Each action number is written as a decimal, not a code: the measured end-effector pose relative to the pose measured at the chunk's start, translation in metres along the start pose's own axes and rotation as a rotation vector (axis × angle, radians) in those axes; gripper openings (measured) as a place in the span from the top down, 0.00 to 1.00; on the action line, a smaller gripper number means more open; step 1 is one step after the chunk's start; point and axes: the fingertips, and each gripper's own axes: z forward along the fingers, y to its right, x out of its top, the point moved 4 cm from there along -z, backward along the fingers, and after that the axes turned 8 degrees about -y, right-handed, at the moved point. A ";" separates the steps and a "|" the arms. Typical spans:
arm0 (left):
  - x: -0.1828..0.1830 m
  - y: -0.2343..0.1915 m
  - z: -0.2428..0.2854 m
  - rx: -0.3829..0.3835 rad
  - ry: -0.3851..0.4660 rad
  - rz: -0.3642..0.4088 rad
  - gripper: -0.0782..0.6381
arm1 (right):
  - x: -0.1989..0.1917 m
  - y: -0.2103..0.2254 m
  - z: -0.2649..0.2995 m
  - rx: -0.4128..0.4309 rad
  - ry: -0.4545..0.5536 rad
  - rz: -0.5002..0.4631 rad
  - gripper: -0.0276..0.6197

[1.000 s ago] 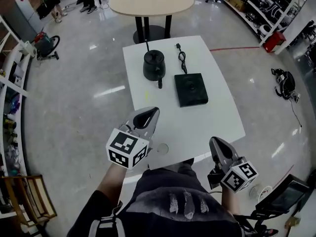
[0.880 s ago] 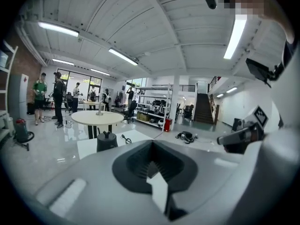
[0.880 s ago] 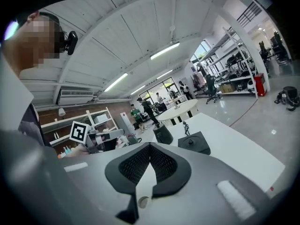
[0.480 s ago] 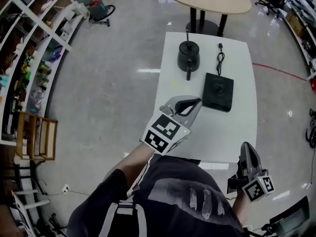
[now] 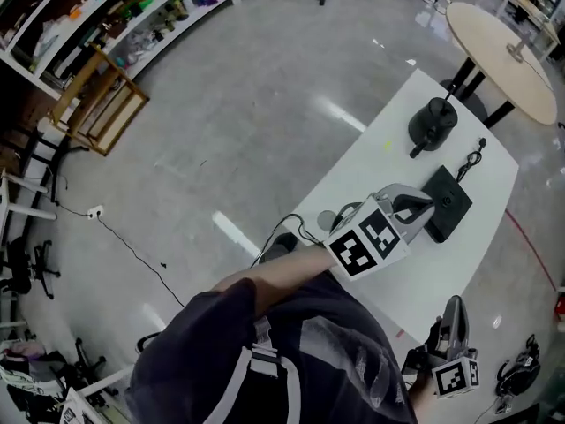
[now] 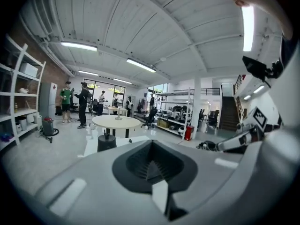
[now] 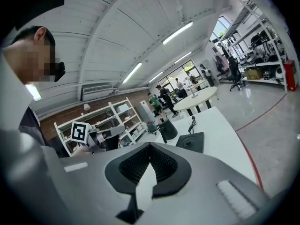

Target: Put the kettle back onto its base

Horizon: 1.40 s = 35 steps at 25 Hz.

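The black kettle [image 5: 431, 122] stands upright on the far part of the white table [image 5: 380, 162], apart from its flat black base [image 5: 448, 203]. A black cord [image 5: 472, 160] lies beyond the base. My left gripper [image 5: 424, 203] hovers over the table's near part, just short of the base, jaws shut and empty. The right gripper [image 5: 455, 306] hangs low off the table's near corner, also shut and empty. The left gripper view shows its gripper [image 6: 151, 168] with the kettle [image 6: 107, 142] ahead. In the right gripper view, its gripper [image 7: 149, 165] faces kettle [image 7: 168, 130] and base [image 7: 190, 142].
A round wooden table [image 5: 503, 51] stands just beyond the white table. Shelving [image 5: 132, 7] and a wooden frame [image 5: 97, 104] line the far left, and a cable [image 5: 124, 241] trails on the grey floor. People [image 6: 75, 104] stand far off.
The head view has swung left, so the table now sits at the right. The left gripper has moved out over the table toward the base. The right gripper stays low by the near corner.
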 end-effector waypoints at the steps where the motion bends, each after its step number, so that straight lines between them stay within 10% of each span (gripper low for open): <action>1: 0.000 -0.001 -0.006 0.025 0.002 -0.006 0.91 | 0.002 0.000 0.005 0.023 -0.016 -0.012 0.96; 11: -0.040 -0.033 -0.093 0.144 -0.075 0.033 0.91 | -0.029 -0.075 0.041 0.154 0.026 -0.012 0.96; 23: -0.071 -0.108 0.059 0.285 -0.112 -0.070 0.91 | -0.022 0.008 0.002 -0.090 0.051 0.122 0.96; 35: -0.107 -0.170 0.146 0.386 -0.150 -0.098 0.91 | -0.014 0.008 0.066 -0.163 -0.140 0.110 0.96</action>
